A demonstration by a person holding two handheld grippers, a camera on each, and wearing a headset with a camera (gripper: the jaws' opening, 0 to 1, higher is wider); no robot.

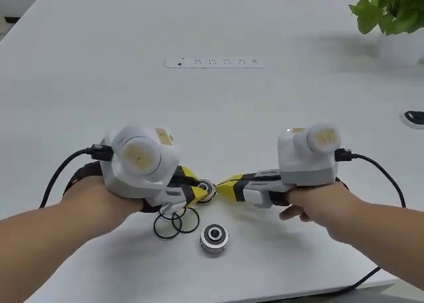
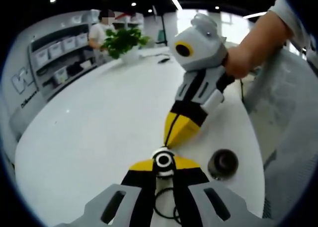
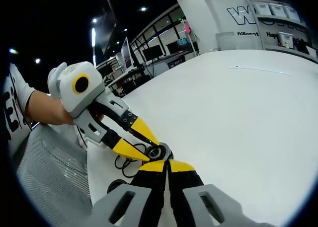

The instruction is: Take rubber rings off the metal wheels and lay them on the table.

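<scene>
My left gripper (image 1: 197, 191) is shut on a small metal wheel (image 1: 206, 190), holding it just above the white table (image 1: 218, 117). In the left gripper view the wheel (image 2: 164, 159) sits between my yellow tips (image 2: 164, 164). My right gripper (image 1: 220, 185) is shut, its pointed tips touching the wheel's rim (image 3: 161, 151) from the other side; I cannot tell whether they pinch a ring. Loose black rubber rings (image 1: 175, 222) lie on the table under the left gripper. A second metal wheel (image 1: 214, 237) lies flat beside them, also seen in the left gripper view (image 2: 222, 163).
A white power strip (image 1: 214, 63) lies at the table's far middle. A potted plant (image 1: 391, 8) stands at the far right corner and a black round fitting (image 1: 415, 117) sits at the right edge. Cables trail from both grippers toward the near edge.
</scene>
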